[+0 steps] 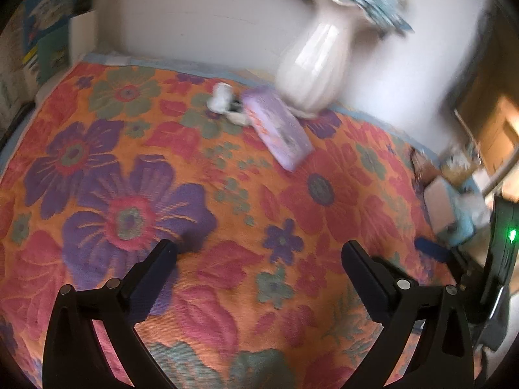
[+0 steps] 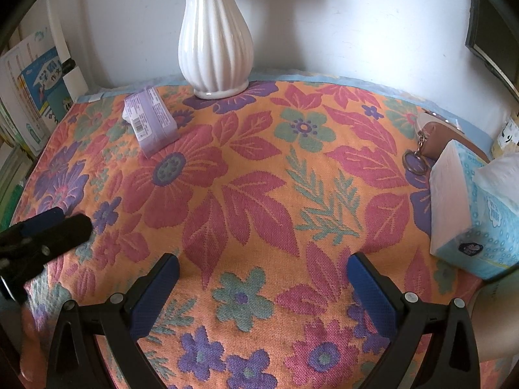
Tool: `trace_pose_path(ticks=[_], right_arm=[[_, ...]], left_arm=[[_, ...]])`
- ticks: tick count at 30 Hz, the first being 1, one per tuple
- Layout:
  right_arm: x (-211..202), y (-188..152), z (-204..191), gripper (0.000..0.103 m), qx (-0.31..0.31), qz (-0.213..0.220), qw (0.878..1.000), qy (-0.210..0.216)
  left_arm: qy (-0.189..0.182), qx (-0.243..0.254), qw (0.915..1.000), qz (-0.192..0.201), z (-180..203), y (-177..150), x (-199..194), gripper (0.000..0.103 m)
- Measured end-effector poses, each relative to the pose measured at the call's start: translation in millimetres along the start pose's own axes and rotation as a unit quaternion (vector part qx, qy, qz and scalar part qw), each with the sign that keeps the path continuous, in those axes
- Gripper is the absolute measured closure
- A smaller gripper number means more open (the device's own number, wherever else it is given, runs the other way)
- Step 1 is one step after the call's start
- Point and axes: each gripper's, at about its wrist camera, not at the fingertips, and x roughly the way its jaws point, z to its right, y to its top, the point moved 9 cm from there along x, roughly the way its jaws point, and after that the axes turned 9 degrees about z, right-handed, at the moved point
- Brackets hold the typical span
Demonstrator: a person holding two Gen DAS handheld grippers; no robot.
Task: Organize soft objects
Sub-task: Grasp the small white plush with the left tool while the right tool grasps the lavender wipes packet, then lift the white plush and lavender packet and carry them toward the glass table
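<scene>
left gripper [image 1: 259, 253]: jaws apart, empty
right gripper [image 2: 262, 265]: jaws apart, empty
purple tissue pack [image 2: 150, 124]: just left of white vase [image 2: 215, 39], well ahead of both claws
blue tissue box [image 2: 476, 214]: far right of vase

My surface is a table under a floral cloth [image 2: 259, 168]. On it: white ribbed vase [image 2: 215, 42] at the back, purple tissue pack [image 2: 150, 123] just left of it, blue tissue box [image 2: 473, 214] at the right edge, brown pouch [image 2: 434, 133] behind the box. Small white item [image 1: 222, 97] beside the purple pack, too blurred to identify.

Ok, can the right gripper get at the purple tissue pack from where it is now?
Probably yes. The right gripper is open and empty, and only bare floral cloth lies between it and the purple tissue pack; the white vase stands apart.
</scene>
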Motion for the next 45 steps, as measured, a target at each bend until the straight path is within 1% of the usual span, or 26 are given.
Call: trace_pose_path(ticks=[2,3,4,6,7,9,12,13,15,17,18,19,20,21,23,25,28,31,33,34,35,36,38,40,42,45], right_arm=[[0,-1,-1,0.000,-0.005,-0.010,1.000,0.002],[0,-2,-4,0.000,-0.010,-0.027,1.000,0.011],[-1,-2,-8,0.000,-0.013,-0.041,0.999,0.023],[-7,6,-23,0.002,-0.017,-0.060,0.996,0.068],[-11,15,-30,0.002,-0.018,-0.057,0.995,0.082],[-16,45,-45,0.002,-0.027,-0.030,0.995,0.094],[-1,82,-66,0.003,-0.050,0.007,0.994,0.102],[7,90,-73,0.006,-0.053,0.018,0.993,0.101],[27,99,-91,0.026,-0.059,0.019,0.991,0.122],[44,104,-110,0.026,-0.065,0.014,0.986,0.150],[52,107,-115,0.026,-0.071,0.018,0.987,0.144],[60,109,-116,0.027,-0.077,0.024,0.988,0.129],[67,110,-117,0.037,-0.084,0.024,0.989,0.116],[74,108,-117,0.054,-0.090,0.018,0.990,0.112],[77,105,-113,0.058,-0.089,0.017,0.989,0.121],[67,100,-103,0.059,-0.070,0.018,0.988,0.140],[51,86,-80,0.059,-0.041,0.000,0.990,0.133],[37,65,-54,0.059,-0.023,-0.013,0.993,0.112],[31,57,-46,0.058,-0.027,0.006,0.995,0.101],[30,53,-44,0.058,-0.030,0.018,0.994,0.099],[29,49,-43,0.058,-0.030,0.026,0.994,0.101],[30,47,-43,0.058,-0.029,0.027,0.994,0.099],[26,50,-44,0.059,-0.037,0.041,0.994,0.092],[27,48,-46,0.059,-0.044,0.040,0.994,0.087],[28,49,-48,0.059,-0.047,0.041,0.995,0.082],[21,51,-49,0.059,-0.045,0.051,0.995,0.079]], left_arm=[[0.017,0.003,0.9998,0.002,-12,8,-8,0.003],[0.027,0.008,0.9996,0.003,-16,12,-12,0.003],[0.044,0.016,0.9989,0.005,-22,20,-18,0.003],[0.056,0.024,0.9981,0.010,-29,35,-25,0.003],[0.059,0.026,0.9979,0.009,-31,43,-26,0.003],[0.065,0.027,0.9975,0.010,-36,62,-24,0.003],[0.077,0.010,0.9967,0.024,-44,87,-15,0.003],[0.069,0.001,0.9972,0.030,-45,93,-11,0.003],[0.048,-0.023,0.9977,0.041,-46,105,1,0.005],[0.032,-0.052,0.9975,0.035,-50,113,17,0.007],[0.026,-0.062,0.9972,0.031,-51,114,23,0.012],[0.014,-0.075,0.9968,0.024,-51,115,33,0.015],[0.009,-0.082,0.9964,0.018,-50,114,39,0.016],[0.005,-0.092,0.9957,0.012,-51,114,45,0.016],[0.003,-0.106,0.9943,0.009,-52,112,55,0.016],[0.010,-0.108,0.9941,0.007,-53,108,63,0.016],[0.026,-0.084,0.9961,0.007,-42,104,70,0.018],[0.044,-0.049,0.9978,0.009,-31,101,80,0.026],[0.052,-0.022,0.9984,0.004,-22,97,89,0.039],[0.056,-0.009,0.9984,0.002,-18,95,93,0.043],[0.058,0.012,0.9981,0.013,-12,94,94,0.050],[0.056,0.028,0.9978,0.023,-7,95,93,0.070],[0.058,0.057,0.9962,0.031,3,95,91,0.071],[0.048,0.074,0.9956,0.034,10,93,86,0.071],[0.039,0.086,0.9948,0.040,18,87,74,0.071],[0.008,0.099,0.9943,0.038,35,67,42,0.071]])
